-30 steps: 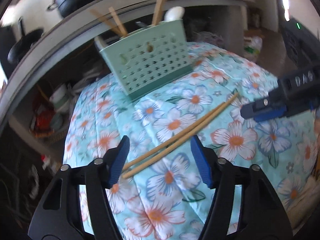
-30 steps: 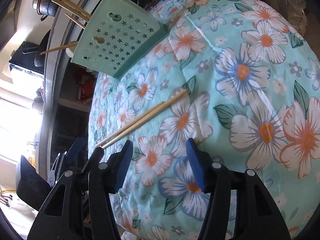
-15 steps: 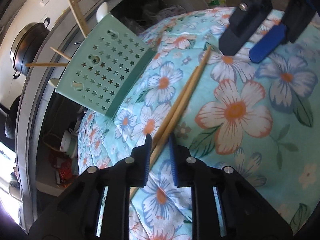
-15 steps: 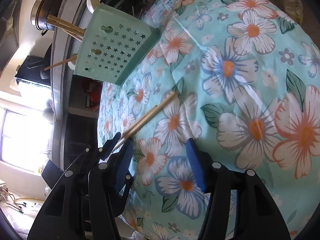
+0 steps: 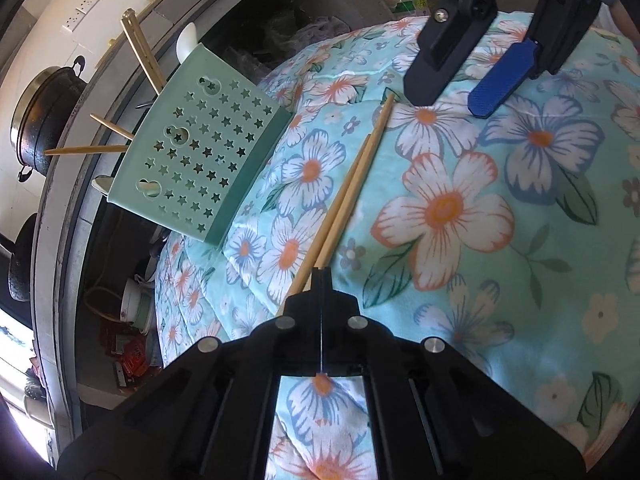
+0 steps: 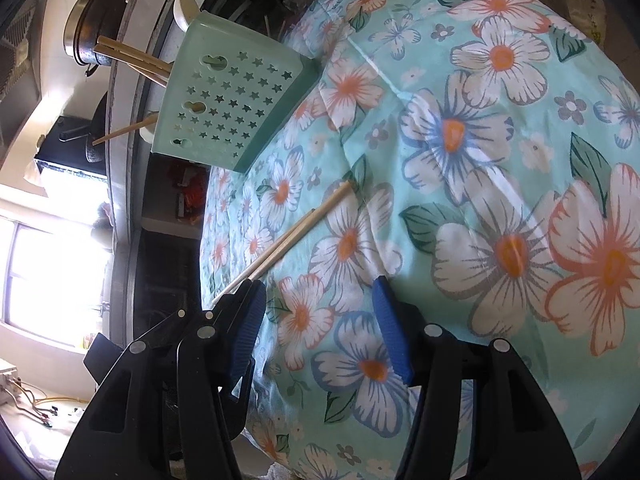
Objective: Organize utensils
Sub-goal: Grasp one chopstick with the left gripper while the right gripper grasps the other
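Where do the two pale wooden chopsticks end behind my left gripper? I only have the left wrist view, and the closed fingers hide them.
Observer: In the right wrist view, the left gripper has just closed on the wooden chopsticks. One short tip pokes out past its fingers, towards the table edge.
Operator: Is anything between the right gripper's blue pads?
Observer: No. The right gripper stands open, with only the floral tablecloth showing between its fingers.
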Demonstrator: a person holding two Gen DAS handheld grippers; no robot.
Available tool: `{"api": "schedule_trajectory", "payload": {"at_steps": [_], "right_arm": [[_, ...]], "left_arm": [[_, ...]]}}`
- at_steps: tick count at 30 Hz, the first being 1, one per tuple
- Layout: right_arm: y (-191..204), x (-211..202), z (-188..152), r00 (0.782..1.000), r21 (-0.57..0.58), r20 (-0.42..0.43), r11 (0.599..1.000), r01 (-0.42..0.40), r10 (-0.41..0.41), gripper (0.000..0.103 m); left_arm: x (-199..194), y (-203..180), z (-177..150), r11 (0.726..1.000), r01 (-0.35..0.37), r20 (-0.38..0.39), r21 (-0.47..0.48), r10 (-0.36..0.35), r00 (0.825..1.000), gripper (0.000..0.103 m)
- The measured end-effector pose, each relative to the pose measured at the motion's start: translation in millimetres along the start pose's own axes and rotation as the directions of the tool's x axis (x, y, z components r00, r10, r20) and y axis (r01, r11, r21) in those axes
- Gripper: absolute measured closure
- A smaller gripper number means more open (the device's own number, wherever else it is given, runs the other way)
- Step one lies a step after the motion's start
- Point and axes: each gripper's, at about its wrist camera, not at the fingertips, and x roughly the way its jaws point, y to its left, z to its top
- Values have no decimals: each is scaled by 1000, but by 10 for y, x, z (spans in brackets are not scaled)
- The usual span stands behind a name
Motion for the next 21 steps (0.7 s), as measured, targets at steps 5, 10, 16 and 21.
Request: {"api": "schedule_trajectory", "payload": {"at_steps": [5,10,16,21], "right_arm": [[-4,-20,-11,1000,0,1,1000,-1,1,49],[-2,-20,-14,1000,-2,0,1000,0,0,49],[-18,-33,-33,1000,4,-3,1000,-7,7,49],[-29,-33,-36,1000,12,-4,1000,-10,10,49]], "left_arm": [[-34,-8,-37,999,-29,-7,17,29,1000,99],[26,-29,-22,998,-58,-14,37,59,998,80],[159,-1,18,998,-45,-4,53,46,999,89],[153,-89,23,991,-62,19,120,61,998,98]]}}
